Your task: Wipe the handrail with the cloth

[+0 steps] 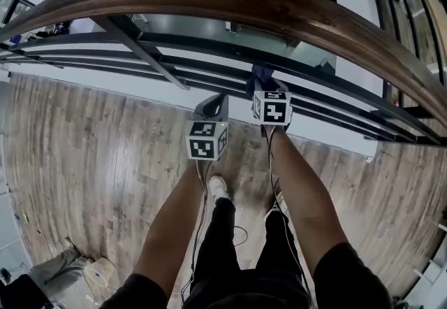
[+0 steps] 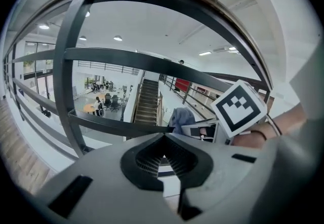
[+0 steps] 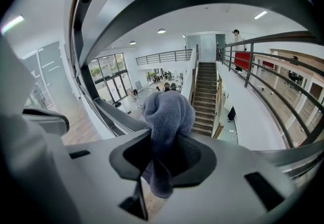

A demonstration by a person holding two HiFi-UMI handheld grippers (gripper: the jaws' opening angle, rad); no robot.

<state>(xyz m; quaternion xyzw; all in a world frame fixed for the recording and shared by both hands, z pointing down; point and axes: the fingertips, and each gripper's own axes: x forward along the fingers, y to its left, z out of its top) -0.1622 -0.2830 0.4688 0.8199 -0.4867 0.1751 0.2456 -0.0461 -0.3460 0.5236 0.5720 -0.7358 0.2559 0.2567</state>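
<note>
the wooden handrail [image 1: 279, 7] sweeps across the top of the head view in a long curve, its long axis running left to right and dropping away toward the right. both tools sit below it, at the level of the dark metal bars [image 1: 209, 45] of the balustrade. the right hand-held gripper [image 1: 264, 87] has its jaws closed on a grey-blue cloth [image 3: 168, 114]. the cloth bunches into a rounded wad past the jaw tips, with a short tail hanging down behind them. in the right gripper view the underside of the rail arches overhead, so the cloth lies under the rail and apart from it, not on the top face that needs wiping. the left hand-held gripper [image 1: 215, 106] sits just beside the right one and a little lower, with its jaws brought together and nothing between them. it points out through the bars toward the open hall below. the right arm carries the cloth and looks slightly nearer to the rail, so my judgement is that the wiping has not begun. the coming move would be to lift the wad up and over onto the rail's crown, then draw it sideways along the curve. the wooden floor [image 1: 84, 161] lies well below.
</note>
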